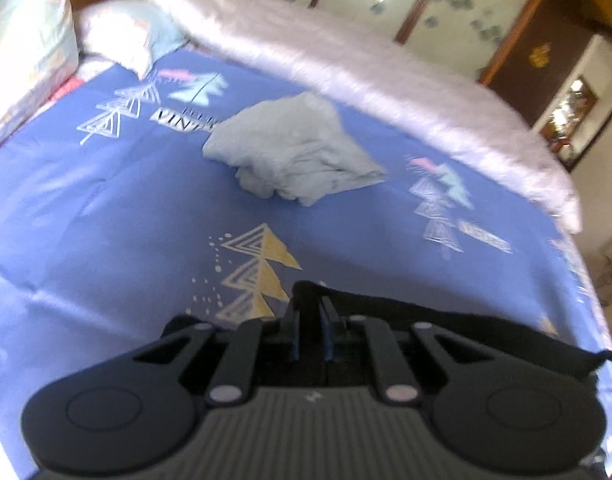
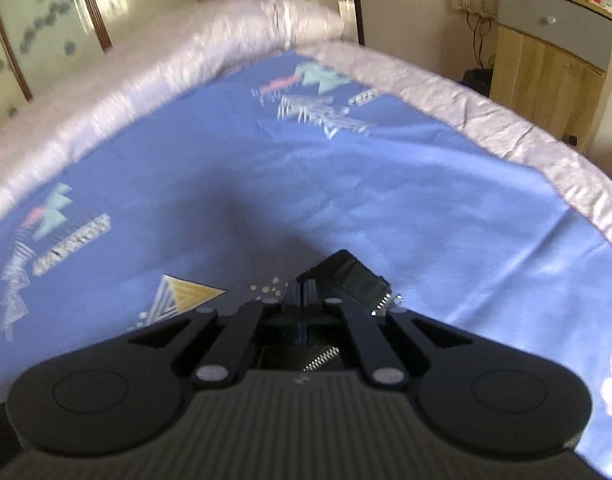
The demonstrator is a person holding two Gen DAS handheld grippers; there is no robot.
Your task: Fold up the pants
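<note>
Left gripper [image 1: 311, 300] and right gripper [image 2: 306, 286] both clamped, angled downward.

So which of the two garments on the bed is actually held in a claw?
The black pants, pinched in the left claw at the near edge. The light grey-blue garment lies crumpled mid-bed, untouched.

A blue patterned bed [image 1: 106, 208] bears a crumpled, perhaps grey, garment [image 1: 294, 152].

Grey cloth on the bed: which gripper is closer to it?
Probably left. The cloth lies straight ahead of the left gripper; the right gripper faces a corner of the bed, cloth unseen.
</note>
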